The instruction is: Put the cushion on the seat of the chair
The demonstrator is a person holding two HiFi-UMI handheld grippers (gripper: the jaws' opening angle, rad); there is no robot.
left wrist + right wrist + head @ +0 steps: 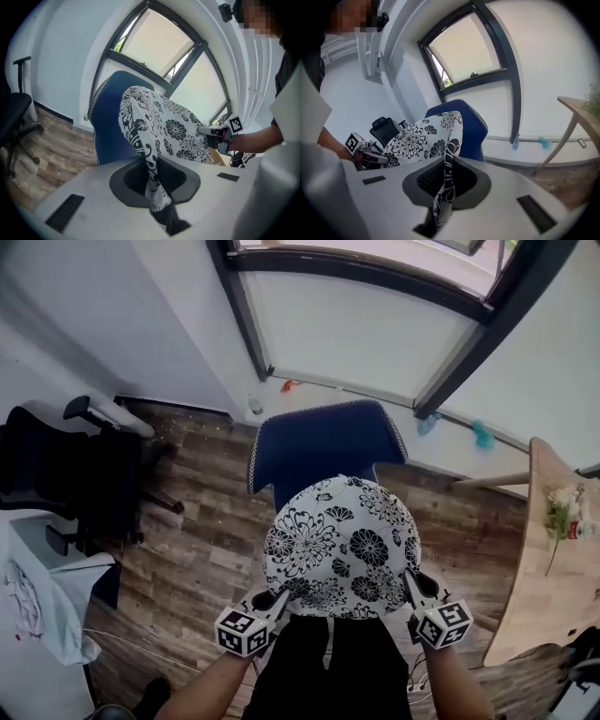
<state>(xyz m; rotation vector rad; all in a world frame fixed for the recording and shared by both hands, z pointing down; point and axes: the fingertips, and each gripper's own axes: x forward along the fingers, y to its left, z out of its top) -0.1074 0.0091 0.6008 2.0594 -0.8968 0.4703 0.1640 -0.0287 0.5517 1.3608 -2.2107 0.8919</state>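
Observation:
A round white cushion (342, 545) with black flower print hangs flat between my two grippers, over the seat of a blue chair (323, 442). My left gripper (275, 598) is shut on the cushion's near left edge (152, 180). My right gripper (410, 585) is shut on its near right edge (443, 187). The chair's blue backrest (108, 126) rises behind the cushion in the left gripper view and the backrest (471, 129) also shows in the right gripper view. The seat itself is hidden under the cushion.
A black office chair (80, 474) stands at the left on the wood floor (202, 540). A wooden table (548, 559) with flowers is at the right. A white wall and a dark-framed window (375, 296) lie behind the blue chair. A small bottle (255, 406) stands by the wall.

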